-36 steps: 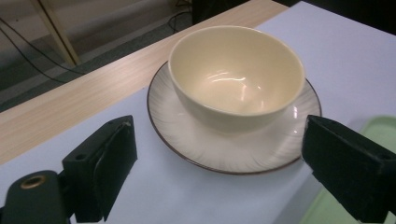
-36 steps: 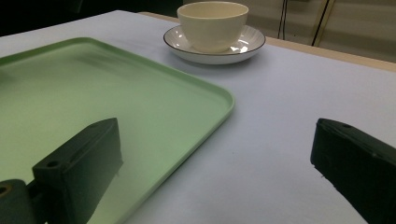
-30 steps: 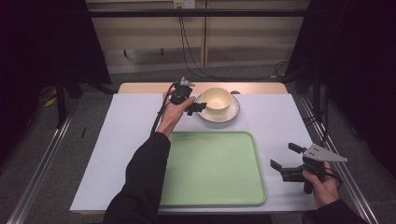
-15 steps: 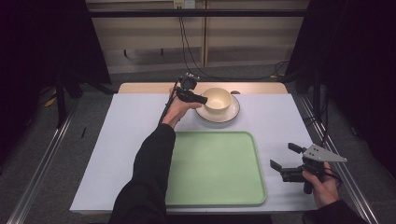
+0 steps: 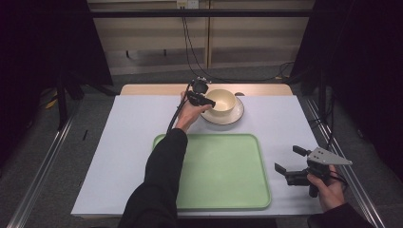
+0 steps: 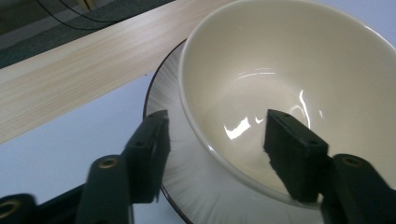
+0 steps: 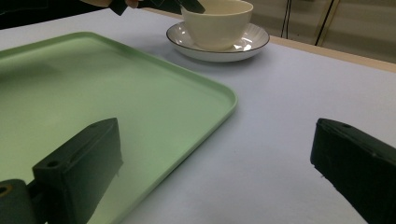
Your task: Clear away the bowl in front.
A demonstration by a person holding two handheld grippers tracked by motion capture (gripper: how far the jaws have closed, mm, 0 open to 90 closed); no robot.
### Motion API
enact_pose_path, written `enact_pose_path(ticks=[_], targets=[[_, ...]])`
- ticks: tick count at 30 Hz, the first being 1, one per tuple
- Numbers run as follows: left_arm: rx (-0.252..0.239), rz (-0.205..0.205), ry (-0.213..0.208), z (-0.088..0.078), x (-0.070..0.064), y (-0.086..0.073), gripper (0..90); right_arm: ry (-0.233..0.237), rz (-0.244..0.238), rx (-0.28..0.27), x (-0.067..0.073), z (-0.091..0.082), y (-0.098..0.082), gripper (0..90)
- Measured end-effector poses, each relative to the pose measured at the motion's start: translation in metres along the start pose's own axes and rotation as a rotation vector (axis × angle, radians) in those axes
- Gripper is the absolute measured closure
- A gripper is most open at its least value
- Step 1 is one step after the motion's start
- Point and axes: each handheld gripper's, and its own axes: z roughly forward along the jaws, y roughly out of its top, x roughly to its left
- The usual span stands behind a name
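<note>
On the table sit one bowl (image 5: 222,100), one saucer (image 5: 236,115), one tray (image 5: 223,173); left claw (image 6: 212,135) closing astride the bowl's rim, right claw (image 5: 291,160) wide.

Green tray (image 5: 223,175) on white table cover (image 5: 119,142), apparently bare.

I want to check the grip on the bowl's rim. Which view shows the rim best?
The left gripper view: the bowl rim runs close-up between the left gripper jaws, one inside, one outside. The high view shows it small; the right gripper view shows its side, far off.
</note>
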Motion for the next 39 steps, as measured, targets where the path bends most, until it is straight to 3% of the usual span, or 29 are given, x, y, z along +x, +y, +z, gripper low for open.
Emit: enact_pose_path(ticks=[5, 6, 8, 11, 13, 15, 19, 25, 27, 31, 32, 35, 37, 39], targets=[[0.011, -0.048, -0.040, 0.009, 0.000, -0.003, 42.4, -0.007, -0.002, 0.003, 0.000, 0.000, 0.000, 1.5], [0.003, -0.055, -0.022, 0.009, -0.001, -0.004, 44.0, -0.007, -0.002, 0.003, 0.000, 0.000, 0.000, 1.5], [0.006, -0.076, -0.033, 0.010, -0.002, -0.003, 49.6, -0.005, 0.002, 0.003, 0.001, 0.000, 0.000, 1.5], [0.030, -0.056, -0.023, 0.008, -0.002, -0.001, 54.9, -0.007, 0.003, 0.007, 0.001, 0.000, 0.000, 1.5], [0.049, -0.101, -0.025, 0.007, 0.001, -0.001, 63.1, -0.006, -0.002, 0.006, 0.000, 0.000, 0.000, 1.5], [0.065, -0.095, -0.016, 0.007, 0.002, -0.001, 65.4, -0.006, -0.001, 0.006, 0.000, 0.000, 0.000, 1.5], [0.081, -0.128, -0.031, 0.009, 0.004, -0.003, 72.8, -0.010, -0.003, 0.005, 0.001, 0.001, 0.000, 1.5], [0.090, -0.134, -0.027, 0.011, 0.003, -0.001, 77.5, -0.005, 0.003, 0.009, 0.001, 0.001, -0.001, 1.5], [0.094, -0.144, -0.043, 0.011, 0.004, -0.001, 78.7, -0.005, -0.004, 0.007, 0.001, 0.001, -0.001, 1.5], [0.120, -0.148, -0.023, 0.014, -0.001, -0.003, 75.2, -0.005, -0.001, 0.008, 0.001, 0.001, -0.001, 1.5], [0.113, -0.174, -0.026, 0.015, -0.002, -0.004, 75.6, -0.005, 0.000, 0.008, 0.001, 0.001, -0.001, 1.5], [0.124, -0.176, -0.027, 0.015, -0.001, -0.004, 81.1, -0.005, -0.004, 0.007, 0.001, 0.001, -0.001, 1.5], [0.103, -0.224, -0.053, 0.015, 0.002, -0.005, 83.3, -0.011, -0.002, 0.005, 0.001, 0.001, -0.001, 1.5], [0.112, -0.233, -0.062, 0.015, 0.002, -0.005, 83.8, -0.005, -0.002, 0.010, 0.001, 0.001, -0.001, 1.5]])
